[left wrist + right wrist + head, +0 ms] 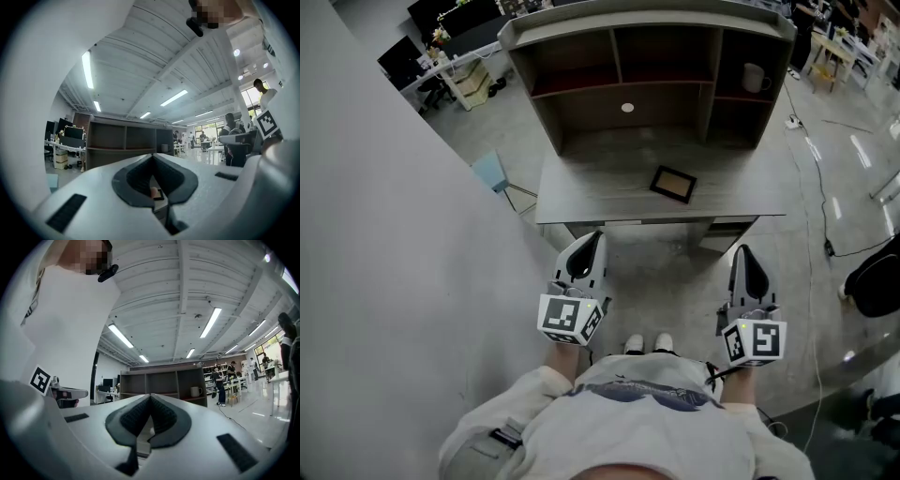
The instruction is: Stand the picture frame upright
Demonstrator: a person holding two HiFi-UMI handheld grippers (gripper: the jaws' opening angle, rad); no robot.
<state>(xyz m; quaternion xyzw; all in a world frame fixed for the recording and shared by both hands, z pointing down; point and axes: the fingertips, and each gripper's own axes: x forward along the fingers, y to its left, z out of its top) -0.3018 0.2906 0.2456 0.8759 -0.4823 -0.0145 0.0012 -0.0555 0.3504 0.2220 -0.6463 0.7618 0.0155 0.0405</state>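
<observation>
A small dark picture frame (673, 184) with a tan picture lies flat on the grey desk (581, 192), right of its middle. Both grippers hang in front of the desk, well short of the frame. My left gripper (586, 246) is shut with nothing in it, its tips pointing at the desk's front edge. My right gripper (744, 255) is also shut and empty, off the desk's right front corner. In the left gripper view the closed left gripper (152, 157) faces the shelf unit (124, 143). In the right gripper view the closed right gripper (151, 397) does the same; the frame shows in neither.
A hutch with open compartments (628, 66) stands at the back of the desk; a white mug (754, 77) sits in its right compartment, also the mug (196, 391). A wall (375, 244) runs close on the left. A cable (816, 187) trails over the floor at right. People stand far off.
</observation>
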